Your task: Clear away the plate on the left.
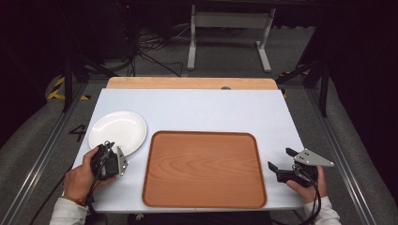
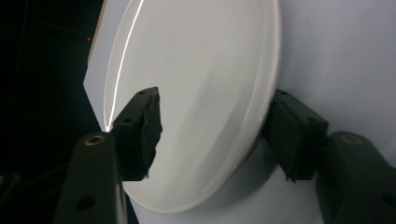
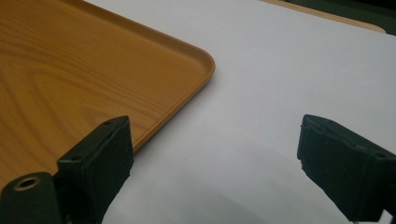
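So the round white ceramic plate (image 1: pixel 117 132) was sitting at the near-left part of the pale blue-grey desk (image 1: pixel 202 110), just beside the left edge of the big rectangular wood-grain tray with rounded corners (image 1: pixel 203 168), not quite touching it as far as I could see. The left tongs (image 1: pixel 114 151) were right at the plate's near rim, held in the person's left hand (image 1: pixel 83 174). In the left gripper view the jaws were spread wide, one over the plate's top face (image 2: pixel 187 93) and the other off past its rim on the desk side, so apart and straddling the edge. Hard to say from that angle whether either pad was actually touching the plate, kinda looked like it wasn't clamped though. Over on the other side, the right tongs (image 1: pixel 280 160) sat near the tray's right edge, gripped by the right hand (image 1: pixel 307 186), jaws wide apart with just bare desk (image 3: pixel 289 79) between them and the tray corner (image 3: pixel 140 70) by one jaw.
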